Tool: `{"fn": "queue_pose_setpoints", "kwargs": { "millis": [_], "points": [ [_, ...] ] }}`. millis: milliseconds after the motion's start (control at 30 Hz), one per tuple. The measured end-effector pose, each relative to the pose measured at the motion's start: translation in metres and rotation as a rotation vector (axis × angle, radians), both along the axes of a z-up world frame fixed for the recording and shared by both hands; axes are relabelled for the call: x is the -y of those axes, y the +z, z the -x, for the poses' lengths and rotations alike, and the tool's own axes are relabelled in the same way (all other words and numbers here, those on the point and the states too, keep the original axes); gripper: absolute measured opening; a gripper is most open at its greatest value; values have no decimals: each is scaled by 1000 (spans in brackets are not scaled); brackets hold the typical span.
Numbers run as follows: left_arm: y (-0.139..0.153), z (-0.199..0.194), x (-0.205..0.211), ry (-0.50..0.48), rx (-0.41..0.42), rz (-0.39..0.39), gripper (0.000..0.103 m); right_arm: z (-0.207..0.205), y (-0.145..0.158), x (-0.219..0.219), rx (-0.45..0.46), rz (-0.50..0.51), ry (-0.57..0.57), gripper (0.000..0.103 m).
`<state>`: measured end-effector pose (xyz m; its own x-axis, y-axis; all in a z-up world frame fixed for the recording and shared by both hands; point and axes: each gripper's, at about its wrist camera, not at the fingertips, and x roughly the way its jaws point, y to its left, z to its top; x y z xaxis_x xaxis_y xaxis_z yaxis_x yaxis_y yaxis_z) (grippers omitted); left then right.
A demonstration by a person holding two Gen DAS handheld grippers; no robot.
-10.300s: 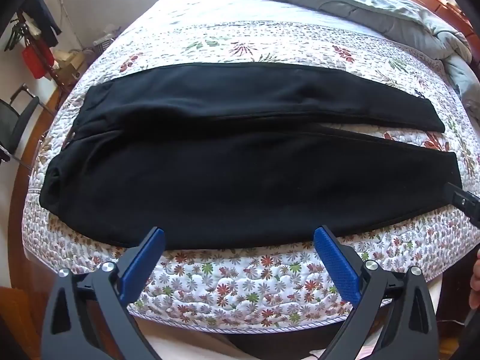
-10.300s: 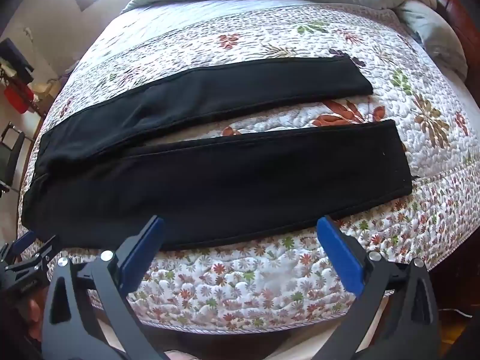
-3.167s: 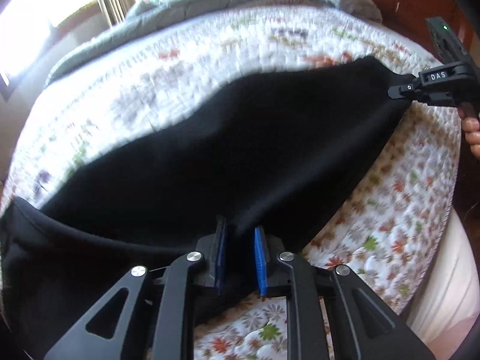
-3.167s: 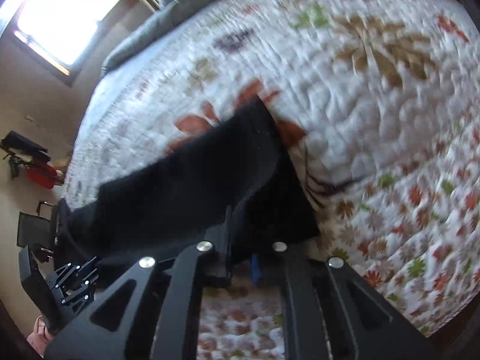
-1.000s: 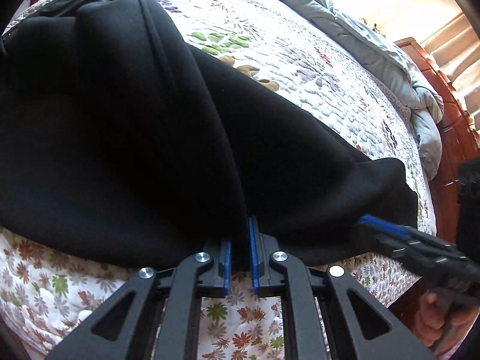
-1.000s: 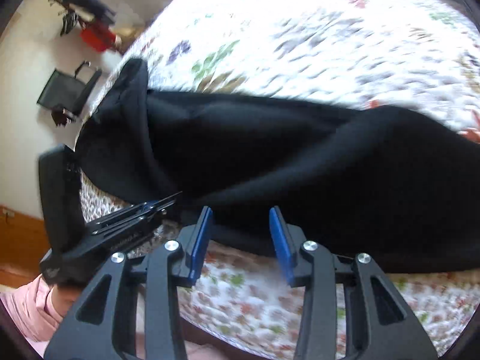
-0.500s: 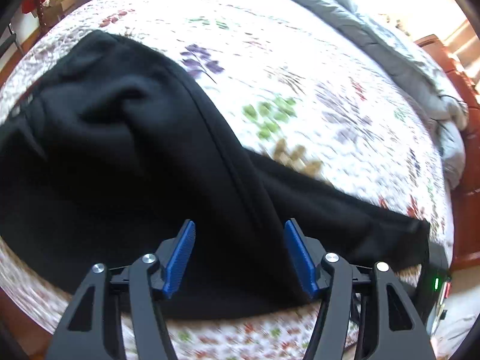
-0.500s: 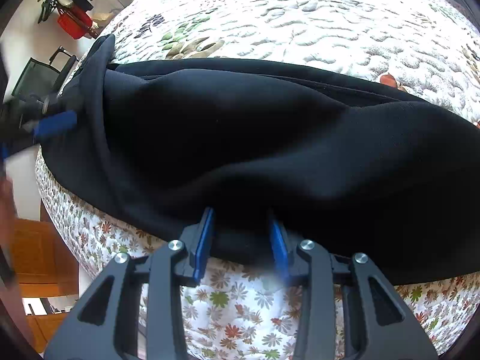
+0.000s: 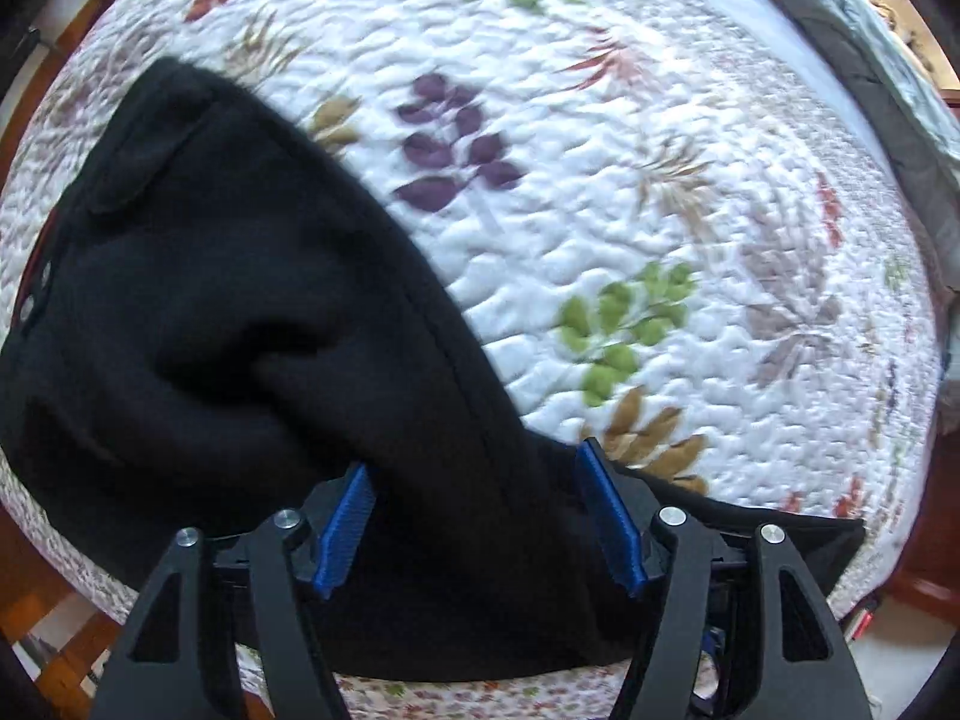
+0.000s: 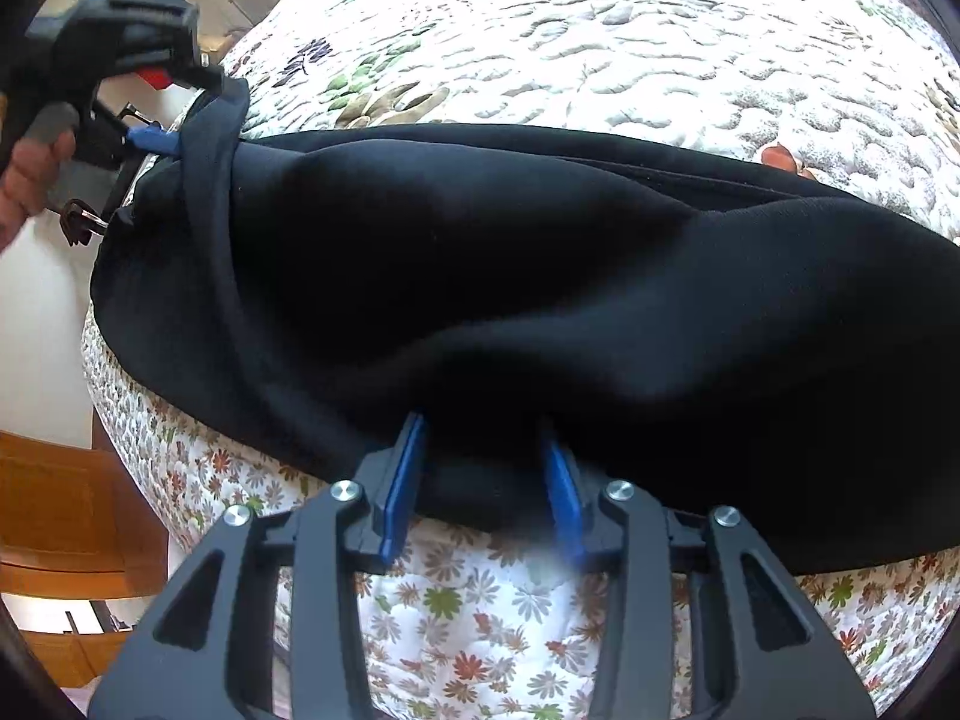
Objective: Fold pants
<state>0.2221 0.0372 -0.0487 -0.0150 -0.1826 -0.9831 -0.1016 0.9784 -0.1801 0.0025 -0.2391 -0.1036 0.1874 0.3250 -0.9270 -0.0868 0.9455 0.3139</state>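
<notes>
The black pants (image 9: 240, 324) lie folded lengthwise, one leg over the other, along the near edge of the floral quilt (image 9: 600, 180). My left gripper (image 9: 480, 510) is open, its blue pads on either side of the cloth near the waist end. In the right wrist view the pants (image 10: 540, 276) fill the middle. My right gripper (image 10: 480, 468) is open, with a bunched fold of the near edge between its pads. The left gripper also shows in the right wrist view (image 10: 144, 138), at the far left by the waistband.
A grey duvet (image 9: 888, 30) is bunched at the far end of the bed. The quilt's near edge (image 10: 480, 630) drops off just below my right gripper. Wooden floor and furniture (image 10: 54, 516) lie to the left of the bed.
Both grippers let go of the pants after laying one leg over the other. The left one opened wide and moved toward the waist end; the right one stays open at the near edge.
</notes>
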Motion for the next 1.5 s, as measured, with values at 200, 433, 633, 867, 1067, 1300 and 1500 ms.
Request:
{"fn": "queue_pose_setpoints", "kwargs": {
  "millis": [200, 433, 633, 867, 1067, 1300, 1500],
  "points": [
    [-18, -21, -4, 13, -111, -40, 67, 0, 0, 1, 4, -14, -6, 41],
    [-22, -24, -27, 43, -108, -27, 15, 2, 0, 2, 10, -35, -16, 42],
    [6, 32, -70, 111, 110, 96, 9, 1, 1, 5, 13, -53, -25, 42],
    [42, 154, -87, 182, 507, 105, 9, -1, 3, 6, 8, -65, -23, 43],
    [2, 217, -110, 297, 570, 128, 10, -2, 16, -11, 33, 18, 26, 47],
    [-23, 231, -117, 344, 545, 198, 40, -2, 28, -52, 70, 41, 131, 52],
    [-3, 227, -135, 354, 544, 213, 59, -6, 15, -64, 65, 86, 142, 58]
  ]
}}
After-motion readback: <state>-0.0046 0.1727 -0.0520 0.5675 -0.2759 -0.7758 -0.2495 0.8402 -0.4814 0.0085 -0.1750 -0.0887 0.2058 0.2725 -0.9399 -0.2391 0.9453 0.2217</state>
